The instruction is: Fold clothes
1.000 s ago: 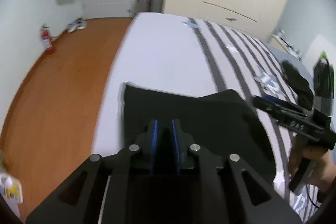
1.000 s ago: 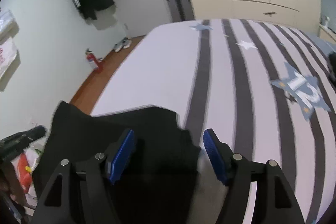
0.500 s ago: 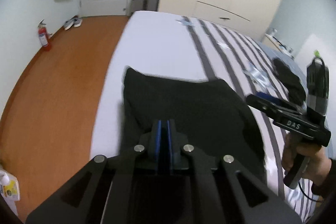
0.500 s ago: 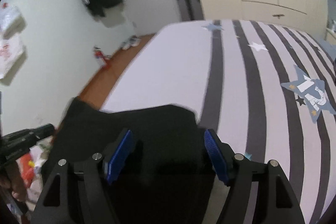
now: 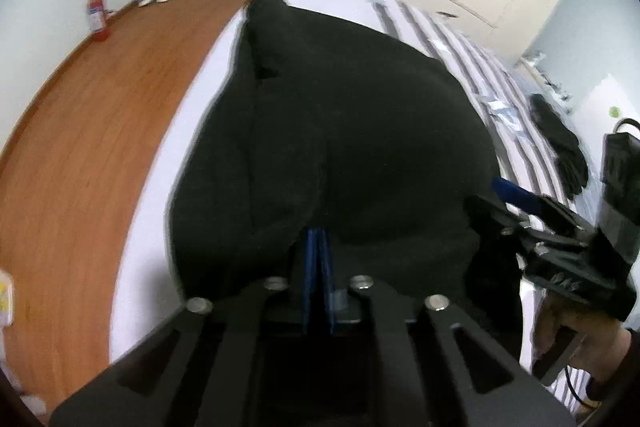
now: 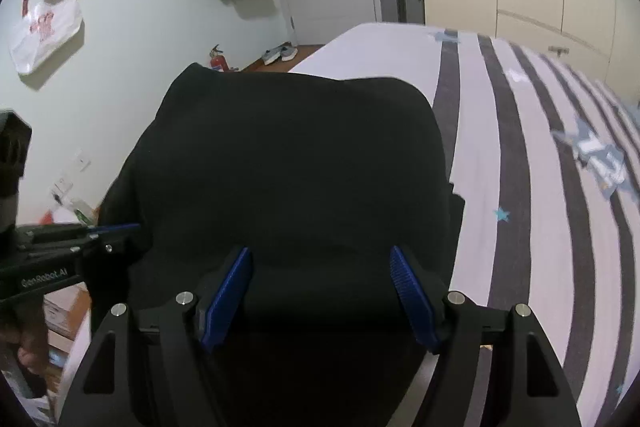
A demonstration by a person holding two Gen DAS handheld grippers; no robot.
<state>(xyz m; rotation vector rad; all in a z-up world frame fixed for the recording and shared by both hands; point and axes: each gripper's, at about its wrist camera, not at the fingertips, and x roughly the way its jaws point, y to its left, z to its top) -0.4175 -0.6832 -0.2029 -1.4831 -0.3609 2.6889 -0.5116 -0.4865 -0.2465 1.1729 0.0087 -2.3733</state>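
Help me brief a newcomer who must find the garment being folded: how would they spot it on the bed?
Start at the big bed with the grey-striped white cover. Near its edge beside the wooden floor lies a broad black garment, under both grippers. Unlike the smaller dark item lying farther across the stripes, it is wide and plain.

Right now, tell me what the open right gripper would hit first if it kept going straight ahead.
The right gripper would likely meet the black fabric garment lying on the striped bed cover; the cloth fills the view ahead of its open jaws, though depth is unclear.
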